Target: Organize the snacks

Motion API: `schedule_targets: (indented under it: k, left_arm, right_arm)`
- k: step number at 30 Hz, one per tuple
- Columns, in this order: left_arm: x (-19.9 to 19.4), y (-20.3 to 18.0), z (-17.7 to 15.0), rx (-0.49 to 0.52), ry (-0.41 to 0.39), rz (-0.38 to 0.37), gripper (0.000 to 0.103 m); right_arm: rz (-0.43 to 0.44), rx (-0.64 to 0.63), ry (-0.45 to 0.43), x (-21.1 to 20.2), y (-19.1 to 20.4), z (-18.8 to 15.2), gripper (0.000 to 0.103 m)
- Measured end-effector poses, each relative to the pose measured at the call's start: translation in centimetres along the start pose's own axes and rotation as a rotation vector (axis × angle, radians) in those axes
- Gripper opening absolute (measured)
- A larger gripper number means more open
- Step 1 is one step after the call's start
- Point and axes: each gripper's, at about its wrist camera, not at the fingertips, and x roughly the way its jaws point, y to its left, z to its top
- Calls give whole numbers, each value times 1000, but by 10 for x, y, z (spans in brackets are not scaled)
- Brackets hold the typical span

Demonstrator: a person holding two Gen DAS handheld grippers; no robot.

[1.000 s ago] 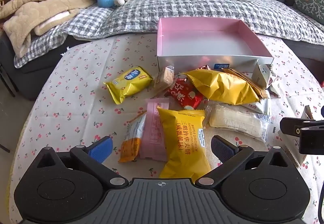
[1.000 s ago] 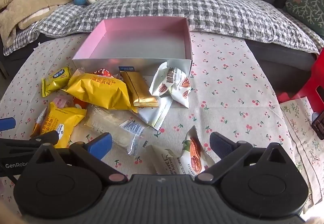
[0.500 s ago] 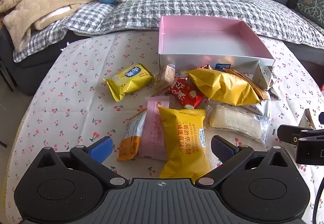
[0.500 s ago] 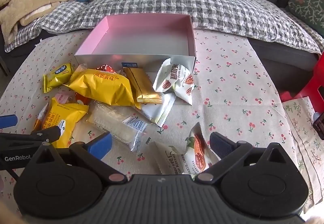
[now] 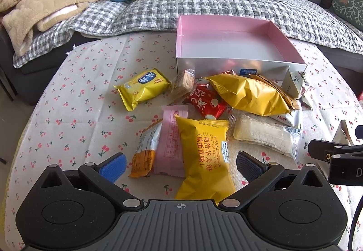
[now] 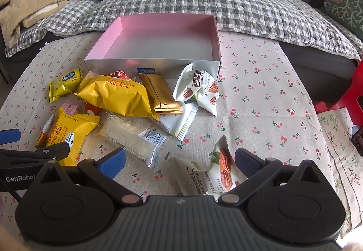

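Snacks heaped ahead of both tongs, box not yet filled.

Left tongs (image 5: 180,166) stand wide open, holding nothing, around the near end of a yellow wafer packet (image 5: 204,155); right tongs (image 6: 180,162) gape too, astride a pecan packet (image 6: 211,177). Both packets look light, puffy and slick, their contents probably brittle, so I would pinch gently across the middle or by a crimped end seam. Beyond the heap sits the pink box (image 6: 154,61); its near wall must be cleared. Bare cloth right of the right tongs gives room.
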Motion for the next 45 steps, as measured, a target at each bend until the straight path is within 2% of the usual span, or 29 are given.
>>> schedule_targets:
  k: [45]
  left_arm:
    - [-1, -4, -1, 4, 5, -6, 103]
  right_arm:
    - [3, -5, 8, 0, 2, 0, 103]
